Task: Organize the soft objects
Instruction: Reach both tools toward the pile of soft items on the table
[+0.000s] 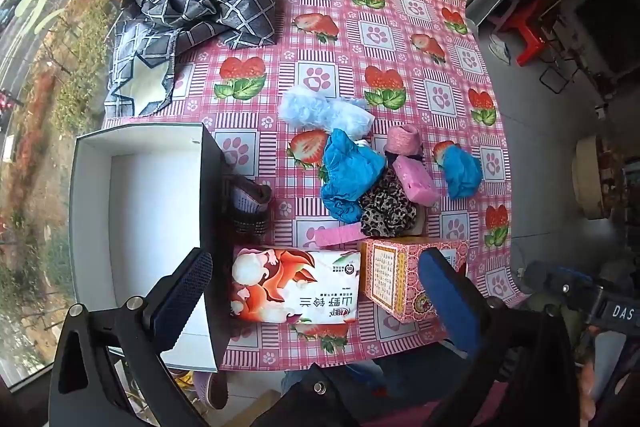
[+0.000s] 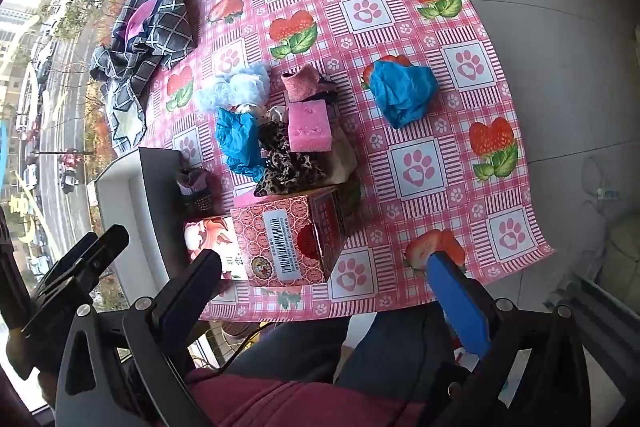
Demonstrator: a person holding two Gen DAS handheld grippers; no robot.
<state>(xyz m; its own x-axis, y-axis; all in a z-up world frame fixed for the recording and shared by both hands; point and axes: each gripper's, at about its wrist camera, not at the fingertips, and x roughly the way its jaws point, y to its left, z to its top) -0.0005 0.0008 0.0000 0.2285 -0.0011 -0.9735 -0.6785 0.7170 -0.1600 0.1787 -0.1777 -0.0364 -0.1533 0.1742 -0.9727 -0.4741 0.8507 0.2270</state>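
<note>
Soft things lie heaped mid-table: two crumpled blue cloths (image 1: 352, 175) (image 1: 460, 171), a pale blue fluffy piece (image 1: 320, 111), a pink sponge (image 1: 416, 179), a leopard-print scrunchie (image 1: 386, 207) and a pink knitted sock (image 1: 402, 139). An open box with a white inside (image 1: 136, 211) stands at the left edge. My left gripper (image 1: 316, 259) hangs open above a tissue pack (image 1: 296, 287). My right gripper (image 2: 324, 259) hangs open above a pink carton (image 2: 288, 235). Neither holds anything. The right wrist view shows the same sponge (image 2: 310, 127) and the lone blue cloth (image 2: 402, 91).
A dark checked cloth (image 1: 200, 15) is bunched at the far left corner by the window. A dark sock (image 1: 250, 203) leans against the open box. The strawberry tablecloth (image 1: 400, 27) hangs over the near edge. A red stool (image 1: 528, 35) stands on the floor to the right.
</note>
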